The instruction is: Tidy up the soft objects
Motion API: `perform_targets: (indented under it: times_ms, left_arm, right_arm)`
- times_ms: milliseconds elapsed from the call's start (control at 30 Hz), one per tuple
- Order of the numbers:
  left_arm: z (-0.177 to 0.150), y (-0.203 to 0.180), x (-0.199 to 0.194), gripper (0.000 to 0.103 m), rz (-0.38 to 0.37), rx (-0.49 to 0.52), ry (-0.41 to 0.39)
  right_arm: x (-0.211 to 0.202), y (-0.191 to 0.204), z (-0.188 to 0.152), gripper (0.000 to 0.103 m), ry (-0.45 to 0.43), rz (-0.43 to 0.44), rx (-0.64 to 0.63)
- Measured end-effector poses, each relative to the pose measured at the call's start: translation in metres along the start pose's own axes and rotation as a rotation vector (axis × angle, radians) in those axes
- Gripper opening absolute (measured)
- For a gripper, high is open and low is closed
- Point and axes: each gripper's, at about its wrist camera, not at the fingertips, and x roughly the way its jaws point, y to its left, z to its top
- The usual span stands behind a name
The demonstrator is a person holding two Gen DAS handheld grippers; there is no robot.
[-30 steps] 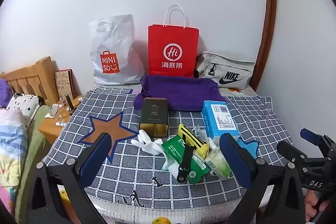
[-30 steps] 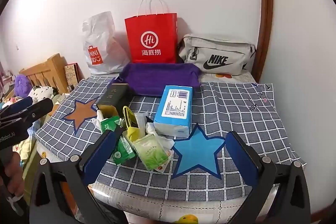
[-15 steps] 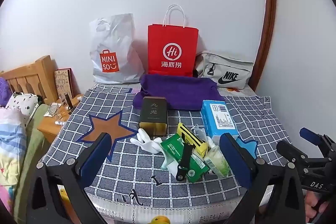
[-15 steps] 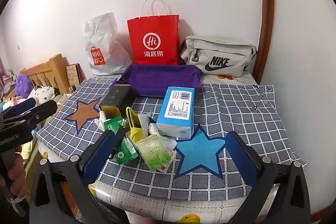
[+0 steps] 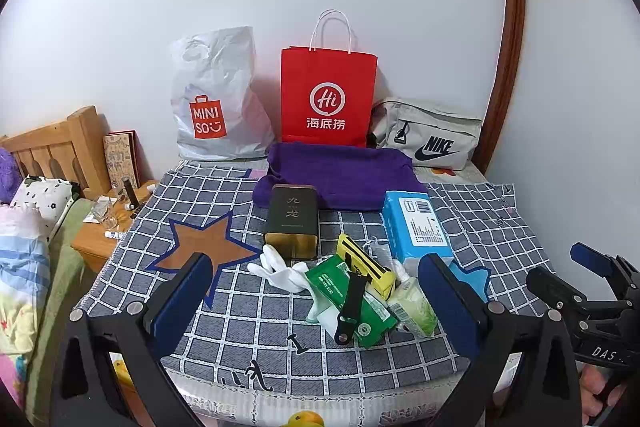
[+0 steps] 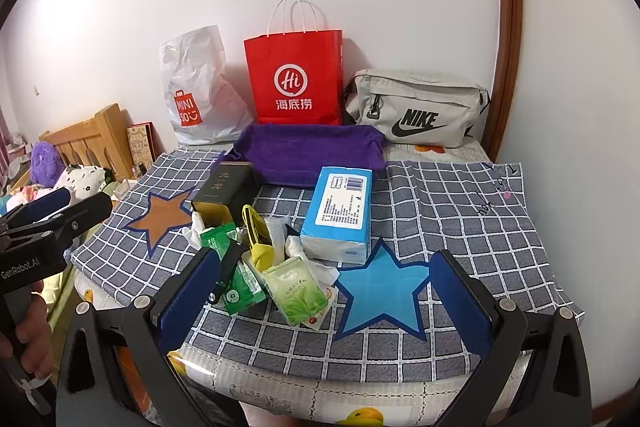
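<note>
A pile lies near the front of the checked cloth (image 5: 224,195): a white glove (image 5: 280,271), a dark green tissue pack (image 5: 352,303), a light green tissue pack (image 6: 298,289), a yellow pouch (image 6: 260,235) and a blue tissue pack (image 6: 340,211). A folded purple towel (image 5: 340,171) lies at the back. My left gripper (image 5: 320,303) is open and empty, just before the pile. My right gripper (image 6: 320,303) is open and empty, over the blue star (image 6: 382,291), right of the pile.
A dark tea tin (image 5: 292,219) lies behind the pile. A Miniso bag (image 5: 216,99), a red paper bag (image 5: 328,95) and a grey Nike bag (image 5: 432,139) stand along the wall. A wooden headboard (image 5: 56,147), nightstand and bedding are at left.
Both grippers have moved slightly forward toward the pile; the objects have not moved.
</note>
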Motion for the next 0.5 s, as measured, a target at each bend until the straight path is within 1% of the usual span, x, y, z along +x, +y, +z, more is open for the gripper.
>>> perform_targets:
  times_ms: [500]
  left_arm:
    - [0.0006, -0.0006, -0.0011, 0.103, 0.001, 0.001, -0.001]
  right_arm:
    - [-0.0035, 0.0009, -0.0004, 0.103, -0.008, 0.001, -0.003]
